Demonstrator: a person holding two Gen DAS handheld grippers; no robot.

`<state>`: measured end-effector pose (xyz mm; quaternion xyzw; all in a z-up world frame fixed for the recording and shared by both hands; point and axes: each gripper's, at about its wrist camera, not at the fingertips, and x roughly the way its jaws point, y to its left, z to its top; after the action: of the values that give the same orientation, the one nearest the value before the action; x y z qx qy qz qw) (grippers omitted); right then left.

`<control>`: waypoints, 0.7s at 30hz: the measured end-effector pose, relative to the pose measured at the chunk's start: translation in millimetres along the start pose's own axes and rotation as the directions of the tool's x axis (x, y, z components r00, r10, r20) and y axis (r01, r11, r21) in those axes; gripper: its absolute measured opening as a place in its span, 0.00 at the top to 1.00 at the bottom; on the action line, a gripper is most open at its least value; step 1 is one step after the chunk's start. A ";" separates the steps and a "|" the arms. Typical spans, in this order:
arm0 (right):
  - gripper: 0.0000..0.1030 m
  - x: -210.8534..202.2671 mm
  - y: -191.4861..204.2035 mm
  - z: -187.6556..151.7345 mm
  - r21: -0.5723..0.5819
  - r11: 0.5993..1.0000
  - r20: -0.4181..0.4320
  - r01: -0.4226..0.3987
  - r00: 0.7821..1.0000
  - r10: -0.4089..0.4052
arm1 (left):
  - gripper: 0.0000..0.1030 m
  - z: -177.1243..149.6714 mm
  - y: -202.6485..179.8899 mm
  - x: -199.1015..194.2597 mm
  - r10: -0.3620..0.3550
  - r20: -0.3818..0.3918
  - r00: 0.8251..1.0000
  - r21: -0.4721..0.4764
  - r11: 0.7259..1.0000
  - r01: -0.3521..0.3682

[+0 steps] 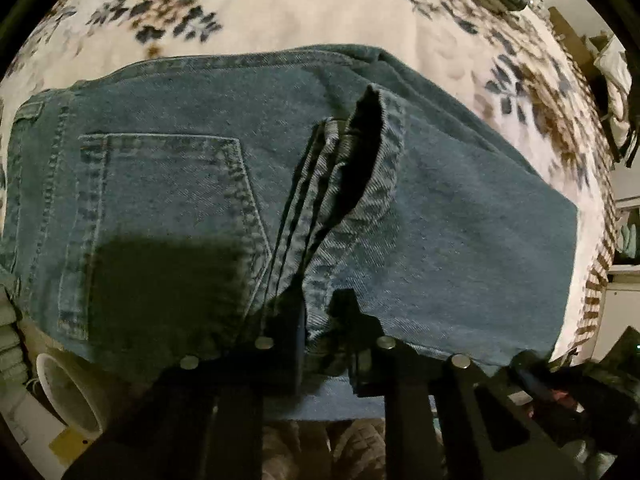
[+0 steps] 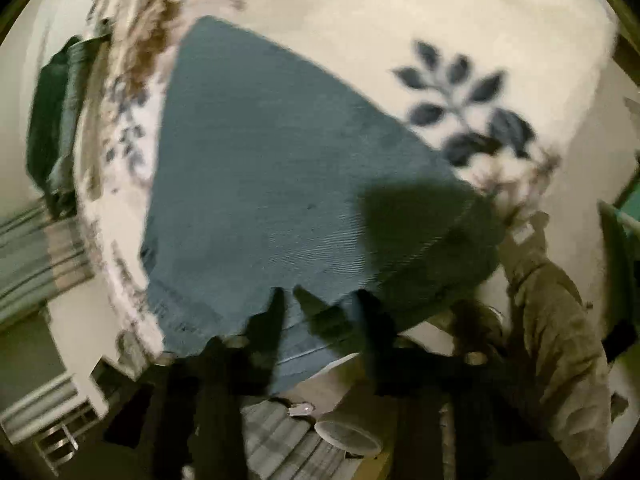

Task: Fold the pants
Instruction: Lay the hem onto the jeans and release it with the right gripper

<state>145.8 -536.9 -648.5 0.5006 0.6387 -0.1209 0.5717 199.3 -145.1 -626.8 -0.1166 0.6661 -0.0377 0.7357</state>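
Fingers of the left gripper (image 1: 320,320) pinch the near edge of the jeans (image 1: 168,200) beside the hem opening, and the right gripper (image 2: 316,308) also seems clamped on the near denim edge, though blur leaves that uncertain. With the pants already doubled on the floral bedspread (image 1: 280,4), the hold looks like a further fold, calling for both edges carried forward together.

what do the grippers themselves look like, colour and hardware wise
Both are black. The left gripper has flat, angular fingers on slotted black bars, with round silver studs along the base. The right gripper looks similar but blurred. No cables or markings are visible.
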 end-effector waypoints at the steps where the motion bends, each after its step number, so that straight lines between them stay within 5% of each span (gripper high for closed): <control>1: 0.97 0.3 -3.3 -0.4 0.014 1.000 0.004 0.010 1.000 -0.010 | 0.87 -2.2 0.5 -3.6 -0.005 0.007 1.000 0.000 1.000 0.005; 8: 1.00 -25.2 0.9 -16.9 -0.062 0.998 0.015 0.032 0.999 -0.032 | 0.87 -20.7 15.4 -32.5 -0.049 0.015 0.999 -0.015 0.999 0.049; 15: 0.98 -37.6 8.6 -11.2 -0.139 0.990 -0.058 0.033 0.997 -0.041 | 0.83 -33.2 24.0 -25.8 -0.052 -0.067 0.996 -0.065 0.997 0.048; 17: 0.87 -41.6 21.5 -8.8 -0.192 0.980 -0.054 0.046 0.997 -0.057 | 0.79 -29.5 26.9 -31.1 -0.035 -0.067 0.997 -0.098 0.995 0.028; 19: 0.58 -42.8 33.8 -5.2 -0.219 0.975 -0.036 0.045 0.998 -0.054 | 0.78 -24.1 29.2 -35.6 -0.040 -0.048 0.998 -0.134 0.990 0.033; 21: 0.56 -39.4 40.3 -1.3 -0.228 0.973 -0.025 0.050 0.998 -0.057 | 0.72 -18.9 31.4 -38.3 -0.034 -0.024 0.999 -0.151 0.988 0.030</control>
<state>170.2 -536.7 -597.7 0.4166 0.6705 -0.0546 0.6115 173.3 -108.9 -598.2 -0.1820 0.6746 -0.0007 0.7154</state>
